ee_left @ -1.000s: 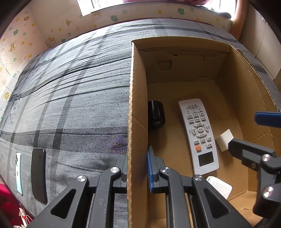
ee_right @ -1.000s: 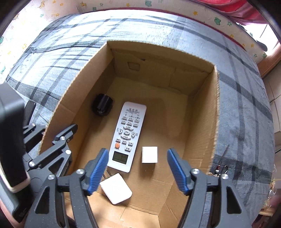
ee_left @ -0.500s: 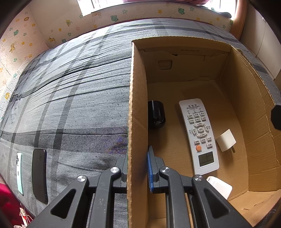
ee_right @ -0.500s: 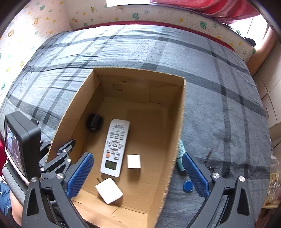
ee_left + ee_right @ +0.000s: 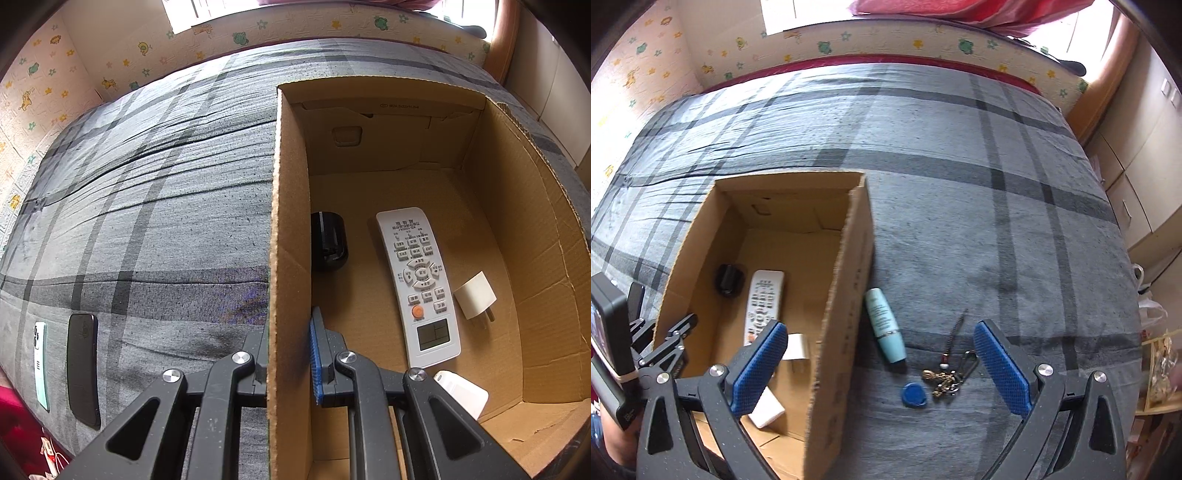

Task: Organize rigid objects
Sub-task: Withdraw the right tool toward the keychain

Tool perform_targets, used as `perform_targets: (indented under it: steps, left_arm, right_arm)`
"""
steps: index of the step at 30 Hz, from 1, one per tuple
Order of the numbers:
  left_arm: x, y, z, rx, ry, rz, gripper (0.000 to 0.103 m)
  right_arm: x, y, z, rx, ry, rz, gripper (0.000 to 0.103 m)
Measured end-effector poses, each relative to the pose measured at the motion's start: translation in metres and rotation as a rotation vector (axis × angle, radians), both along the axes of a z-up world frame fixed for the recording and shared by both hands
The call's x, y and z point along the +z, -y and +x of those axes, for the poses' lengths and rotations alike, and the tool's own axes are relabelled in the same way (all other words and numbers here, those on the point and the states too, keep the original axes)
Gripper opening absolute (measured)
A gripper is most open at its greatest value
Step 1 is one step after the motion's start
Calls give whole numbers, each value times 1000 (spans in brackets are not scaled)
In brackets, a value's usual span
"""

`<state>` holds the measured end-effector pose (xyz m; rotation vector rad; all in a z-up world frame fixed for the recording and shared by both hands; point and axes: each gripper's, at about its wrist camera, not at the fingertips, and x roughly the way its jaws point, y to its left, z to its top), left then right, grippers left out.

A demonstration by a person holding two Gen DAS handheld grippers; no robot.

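The cardboard box (image 5: pixel 846 295) already holds a remote (image 5: pixel 417 280), a charger (image 5: pixel 474 295) and more. The left gripper (image 5: pixel 291 354) clamps its wall; the right gripper (image 5: pixel 882 373) is wide and empty above a tube (image 5: pixel 884 325), keys (image 5: pixel 945 376) and a blue cap (image 5: pixel 914 394) on the bed.

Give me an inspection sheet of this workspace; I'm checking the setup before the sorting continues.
Surface: grey plaid bedspread, wrinkled.
Job's things: open cardboard box holds a white remote, a black round object, a white plug adapter and a white block. On the bedspread right of the box: teal tube, blue cap, keyring.
Clutter: two phones left of the box.
Grippers: left gripper shut on the box's left wall; right gripper open, empty, above the tube and keyring.
Cables: nothing seen.
Surroundings: cartoon-print wall, wooden cabinets.
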<state>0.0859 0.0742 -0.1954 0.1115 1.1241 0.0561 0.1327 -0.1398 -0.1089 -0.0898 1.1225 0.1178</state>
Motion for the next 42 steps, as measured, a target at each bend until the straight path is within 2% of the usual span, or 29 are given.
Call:
perform_targets:
  steps: [8, 21, 30, 42]
  left_arm:
    - [0, -1, 0, 1, 0, -4, 16]
    - [0, 4, 0, -6, 1, 10, 16]
    - [0, 3, 0, -7, 3, 12, 16]
    - [-1, 3, 0, -7, 2, 11, 16]
  right_arm:
    - [-21, 39, 3, -82, -22, -13, 103]
    - [-92, 80, 5, -204, -147, -11, 103]
    - [-135, 95, 9, -255, -236, 22, 103]
    - [-165, 105, 17, -290, -284, 32, 101]
